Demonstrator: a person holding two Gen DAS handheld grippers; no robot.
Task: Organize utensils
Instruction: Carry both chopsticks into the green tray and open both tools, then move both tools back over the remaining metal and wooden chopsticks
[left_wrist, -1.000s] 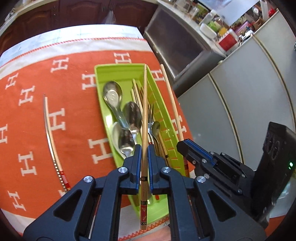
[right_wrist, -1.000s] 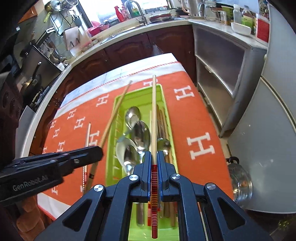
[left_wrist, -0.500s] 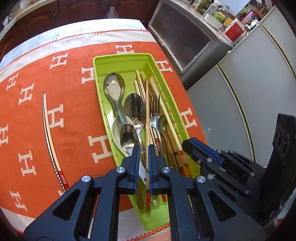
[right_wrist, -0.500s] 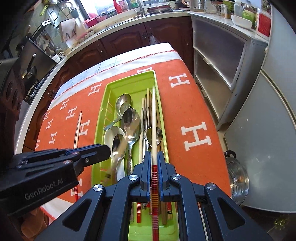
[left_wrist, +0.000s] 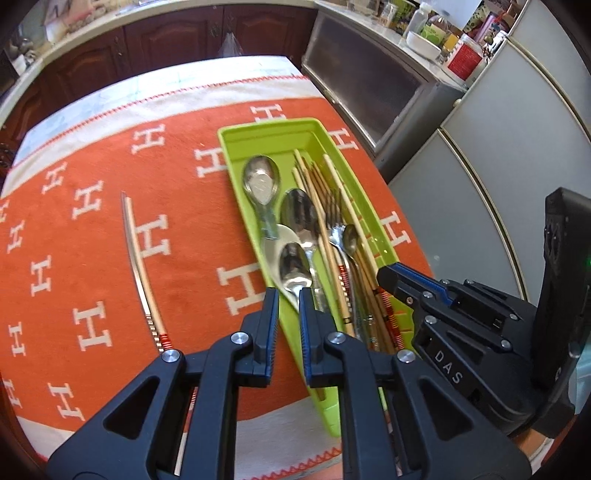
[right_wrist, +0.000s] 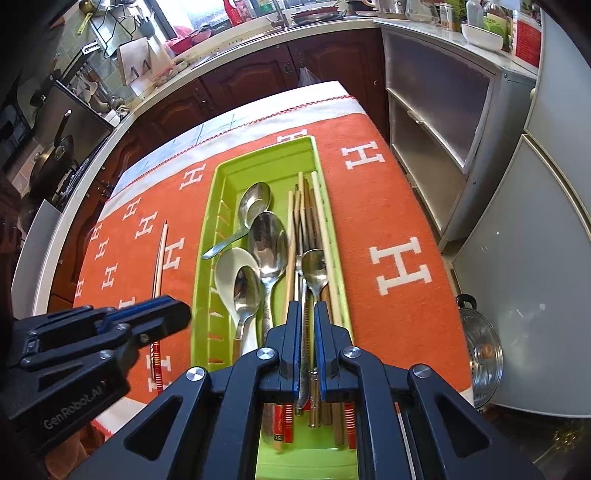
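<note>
A lime-green utensil tray lies on the orange cloth. It holds spoons, a fork and a bundle of chopsticks along its right side. One loose chopstick lies on the cloth left of the tray. My left gripper hovers over the tray's near left wall, its jaws opening with nothing between them. My right gripper hangs over the tray's near right part. Its jaws stand a narrow gap apart and grip nothing, and utensil handles in the tray show through the gap.
The orange cloth with white H marks covers the table, whose right edge drops off close to the tray. Grey cabinets stand to the right. A lidded steel pot sits on the floor below. Dark wood cabinets line the back.
Both grippers have let go of the chopsticks they held, and these now lie in the tray. My left gripper has shifted left, toward the tray's left wall.
</note>
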